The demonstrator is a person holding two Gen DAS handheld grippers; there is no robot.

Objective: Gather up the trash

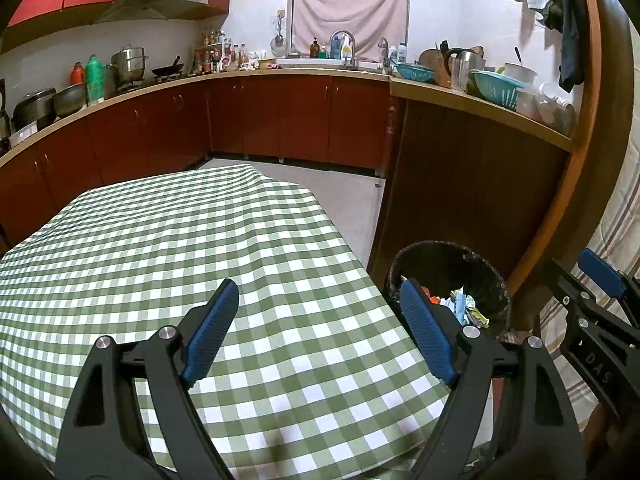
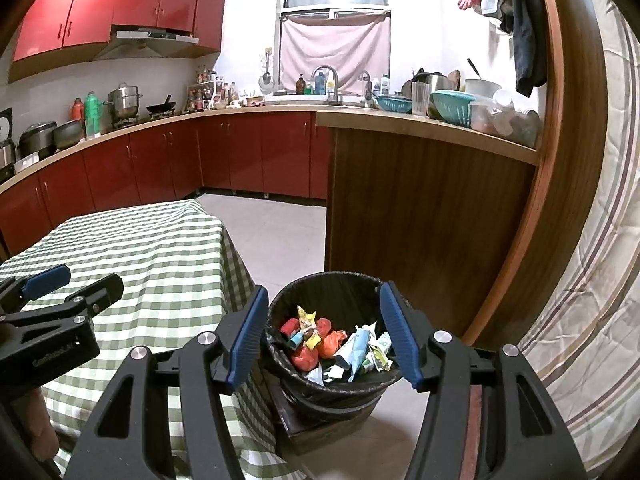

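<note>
A black-lined trash bin (image 2: 362,388) stands on the floor beside the table and holds several wrappers and crumpled packets (image 2: 332,346). My right gripper (image 2: 324,300) is open and empty, held above the bin's near rim. My left gripper (image 1: 320,292) is open and empty above the green checked tablecloth (image 1: 168,240), near its right edge. The bin also shows in the left wrist view (image 1: 488,276), right of the table. Each gripper shows in the other's view: the right one (image 1: 600,280) at the far right, the left one (image 2: 68,284) at the left over the table.
Red kitchen cabinets (image 2: 248,156) with a counter of pots and bottles run along the back wall. A brown wooden counter end panel (image 2: 420,216) stands right behind the bin. A striped curtain (image 2: 592,280) hangs at the right. Tiled floor (image 2: 288,236) lies between table and cabinets.
</note>
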